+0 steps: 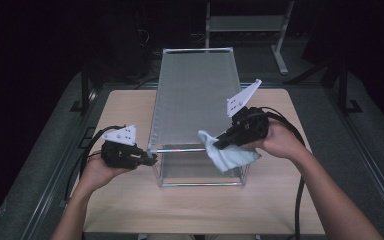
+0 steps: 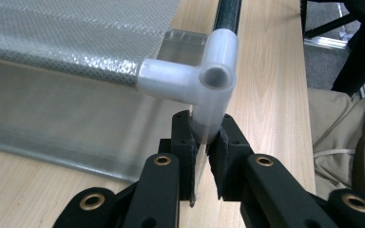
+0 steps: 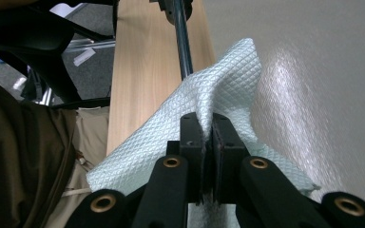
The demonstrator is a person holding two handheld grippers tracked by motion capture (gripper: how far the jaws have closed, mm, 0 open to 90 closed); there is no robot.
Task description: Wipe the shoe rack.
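Rack (image 1: 192, 95): long box frame of thin rods with white plastic corner joints, grey perforated sheet on top, standing lengthwise mid-table. Near-left corner joint (image 2: 204, 83) pinched at its lower stub. Cloth (image 1: 227, 152): pale blue, quilted diamond weave, crumpled, held pinched against rack's near-right top edge, hanging over front rod (image 3: 183, 42).

A rack (image 1: 192, 100) stands on the middle of the table (image 1: 125, 200). The left gripper (image 1: 150, 159) clamps its near-left corner connector (image 2: 204, 85); the right gripper (image 1: 219, 142), at its near-right, pinches a cloth (image 1: 227, 155) against the top.
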